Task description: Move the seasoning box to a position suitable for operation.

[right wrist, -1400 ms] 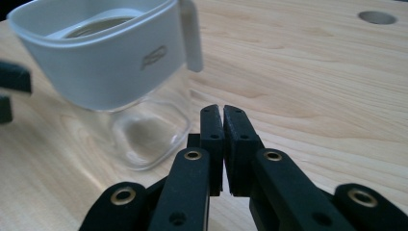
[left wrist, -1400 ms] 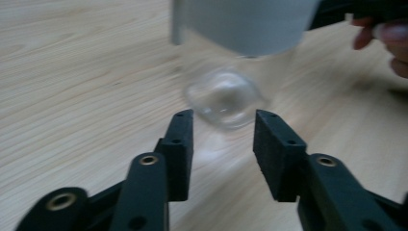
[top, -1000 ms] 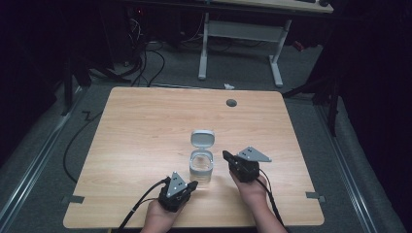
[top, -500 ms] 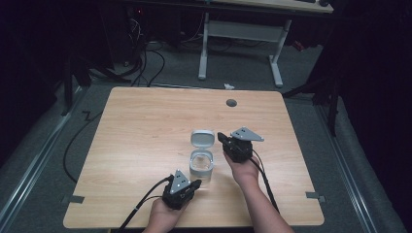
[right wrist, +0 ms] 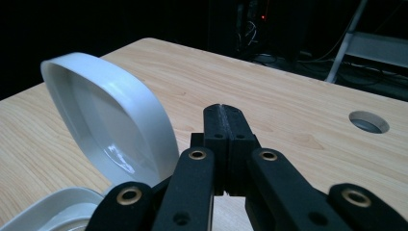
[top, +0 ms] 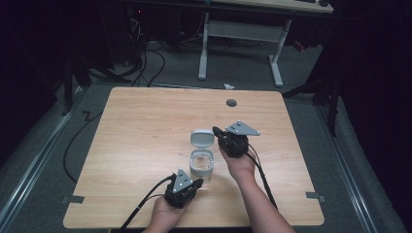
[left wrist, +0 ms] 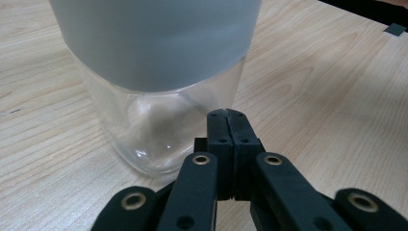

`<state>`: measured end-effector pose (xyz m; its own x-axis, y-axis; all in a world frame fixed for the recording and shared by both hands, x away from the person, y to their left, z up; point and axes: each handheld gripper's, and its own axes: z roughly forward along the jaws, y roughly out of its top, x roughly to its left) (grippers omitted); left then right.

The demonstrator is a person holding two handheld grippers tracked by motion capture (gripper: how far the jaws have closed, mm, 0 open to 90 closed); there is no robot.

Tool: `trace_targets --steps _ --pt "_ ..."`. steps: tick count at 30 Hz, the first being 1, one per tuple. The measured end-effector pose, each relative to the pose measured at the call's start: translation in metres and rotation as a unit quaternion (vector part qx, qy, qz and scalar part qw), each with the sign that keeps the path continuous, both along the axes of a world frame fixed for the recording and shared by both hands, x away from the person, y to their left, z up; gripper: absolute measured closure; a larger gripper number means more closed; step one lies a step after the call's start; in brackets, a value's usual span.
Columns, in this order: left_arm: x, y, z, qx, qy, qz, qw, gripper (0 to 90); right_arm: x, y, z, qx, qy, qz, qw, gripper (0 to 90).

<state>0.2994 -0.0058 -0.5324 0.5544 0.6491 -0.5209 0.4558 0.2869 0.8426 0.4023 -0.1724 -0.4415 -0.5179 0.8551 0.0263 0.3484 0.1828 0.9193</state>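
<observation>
Near the table's [top: 145, 126] middle stands a clear jar [top: 201, 165], its white flip lid [top: 202, 138] tipped back open. My right gripper [top: 217, 132] sits just beside that lid, jaws pressed together, holding nothing. My left gripper [top: 197, 183], equally closed and empty, points at the jar's base.

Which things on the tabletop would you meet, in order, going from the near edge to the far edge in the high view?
Left gripper → clear container → its open lid → round hole in the table.
</observation>
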Motion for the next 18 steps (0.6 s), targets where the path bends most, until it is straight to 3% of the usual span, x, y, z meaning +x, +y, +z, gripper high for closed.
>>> trace_targets --steps 18 --pt "0.001 0.000 0.000 -0.006 0.002 0.004 1.0000 90.0 -0.014 0.003 0.003 -0.001 -0.009 0.014 0.9999 89.8"
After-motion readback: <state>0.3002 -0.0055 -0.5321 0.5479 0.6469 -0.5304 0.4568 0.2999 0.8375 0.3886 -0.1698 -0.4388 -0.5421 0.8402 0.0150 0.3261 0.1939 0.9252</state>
